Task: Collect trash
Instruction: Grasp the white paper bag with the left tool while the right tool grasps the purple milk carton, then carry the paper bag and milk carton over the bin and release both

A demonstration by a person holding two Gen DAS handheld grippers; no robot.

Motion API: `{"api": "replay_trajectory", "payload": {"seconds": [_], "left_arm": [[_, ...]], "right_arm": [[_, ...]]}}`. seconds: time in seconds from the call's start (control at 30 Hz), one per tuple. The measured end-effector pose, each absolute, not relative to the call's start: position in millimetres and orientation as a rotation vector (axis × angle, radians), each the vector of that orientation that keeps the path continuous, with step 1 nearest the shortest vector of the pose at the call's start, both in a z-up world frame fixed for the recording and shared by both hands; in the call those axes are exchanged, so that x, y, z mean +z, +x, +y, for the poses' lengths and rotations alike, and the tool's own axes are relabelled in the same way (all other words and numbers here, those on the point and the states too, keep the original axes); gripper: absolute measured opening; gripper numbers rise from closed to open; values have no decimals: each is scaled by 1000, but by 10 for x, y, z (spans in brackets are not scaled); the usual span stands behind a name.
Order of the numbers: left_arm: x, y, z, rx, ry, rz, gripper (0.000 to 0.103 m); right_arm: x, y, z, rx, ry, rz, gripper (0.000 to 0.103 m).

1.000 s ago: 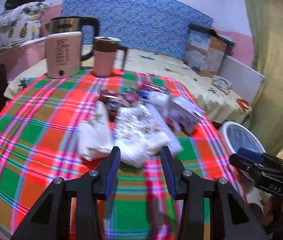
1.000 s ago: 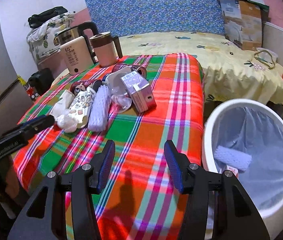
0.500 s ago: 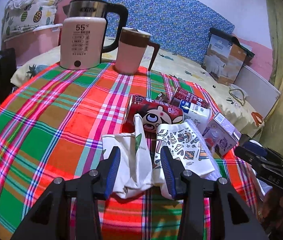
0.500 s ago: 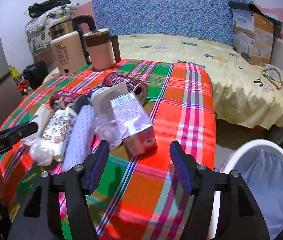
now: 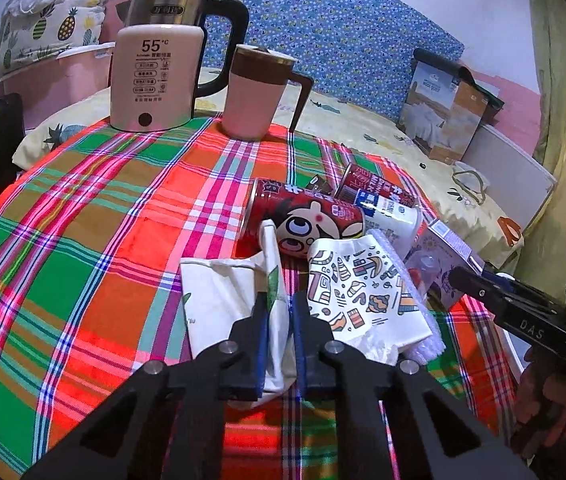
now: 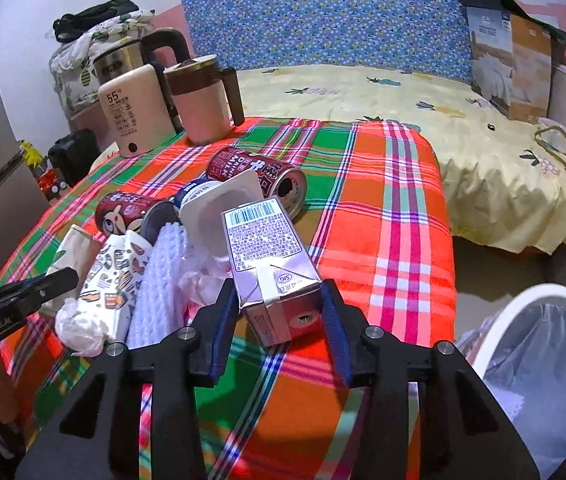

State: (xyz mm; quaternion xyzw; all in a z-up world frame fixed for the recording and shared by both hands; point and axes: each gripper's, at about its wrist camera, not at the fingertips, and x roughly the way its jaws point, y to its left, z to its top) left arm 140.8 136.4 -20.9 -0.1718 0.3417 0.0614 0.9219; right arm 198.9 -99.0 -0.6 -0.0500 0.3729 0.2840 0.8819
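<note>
A pile of trash lies on the plaid tablecloth (image 5: 83,240). My left gripper (image 5: 280,312) is shut on a flattened white paper bag (image 5: 219,300), pinching its raised fold. Beside the bag lie a patterned paper wrapper (image 5: 359,300), a red cartoon can (image 5: 307,220) and a white cup (image 6: 219,204). My right gripper (image 6: 281,300) straddles a purple drink carton (image 6: 267,248). Its jaws are closing, and both pads touch the carton's sides. A second red can (image 6: 259,174) lies behind the carton. White mesh foam (image 6: 159,272) and crumpled plastic (image 6: 203,272) sit to its left.
A white bin (image 6: 495,320) with a plastic liner stands on the floor, right of the table. A kettle (image 5: 155,76) and a pink mug (image 5: 255,96) stand at the table's far edge. A bed with a yellow sheet (image 6: 363,92) lies behind.
Both grippers came forward to the pile. The left jaws closed on the white paper bag. The right jaws widened, then narrowed around the purple carton.
</note>
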Motion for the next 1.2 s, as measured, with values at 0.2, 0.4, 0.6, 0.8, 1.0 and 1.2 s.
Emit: {"api": "replay_trajectory", "payload": {"seconds": [0.2, 0.4, 0.6, 0.8, 1.0, 1.2], "left_arm": [[-83, 1236, 1350, 119, -344, 672, 11], [44, 1044, 1277, 95, -341, 650, 11], [106, 906, 1080, 55, -326, 652, 11], [130, 816, 820, 1, -306, 665, 11], [150, 791, 564, -51, -282, 678, 11], [143, 827, 313, -103, -260, 699, 11]], "right_arm": [[51, 1836, -1195, 566, -58, 767, 43], [73, 1661, -1398, 544, -13, 768, 42], [142, 1493, -1536, 535, 18, 752, 42], [193, 1322, -1616, 540, 36, 730, 42], [193, 1231, -1700, 535, 53, 724, 42], [193, 1187, -1864, 504, 73, 713, 42]]}}
